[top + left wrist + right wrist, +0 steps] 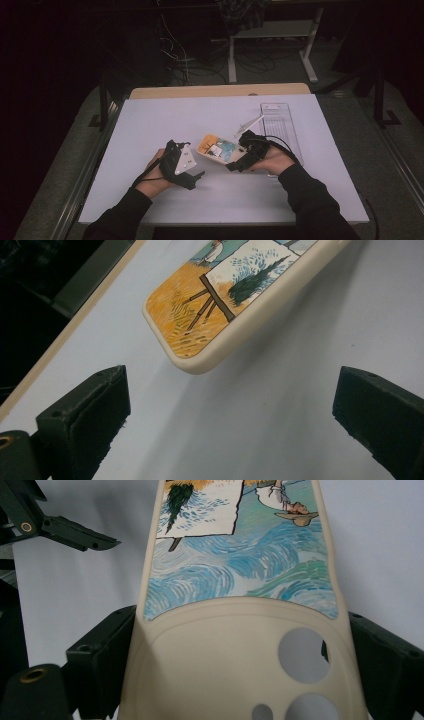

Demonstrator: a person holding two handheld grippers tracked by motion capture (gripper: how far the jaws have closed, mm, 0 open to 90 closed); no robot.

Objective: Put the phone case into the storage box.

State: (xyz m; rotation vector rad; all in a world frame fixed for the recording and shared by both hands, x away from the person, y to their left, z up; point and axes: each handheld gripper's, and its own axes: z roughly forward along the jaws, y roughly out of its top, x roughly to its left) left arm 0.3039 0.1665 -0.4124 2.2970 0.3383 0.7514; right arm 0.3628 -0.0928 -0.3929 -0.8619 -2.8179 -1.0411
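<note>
phone case (219, 149) between grippers, tray (281, 127) behind right

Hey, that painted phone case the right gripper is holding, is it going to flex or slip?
The phone case looks thin and hollow, so probably light and somewhat bendy. The right gripper pinches only its camera-hole end, so the far end may sag. Its smooth cream rim could slip.

Black hand-held grippers (200, 176), dark sleeves (312, 200)

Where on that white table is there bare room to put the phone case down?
The far left of the white table, beyond the left gripper, lies bare, as does the near strip along the front edge between the sleeves. It is crowded mid-right: the right gripper holds the phone case, with the clear plastic tray right behind it.
</note>
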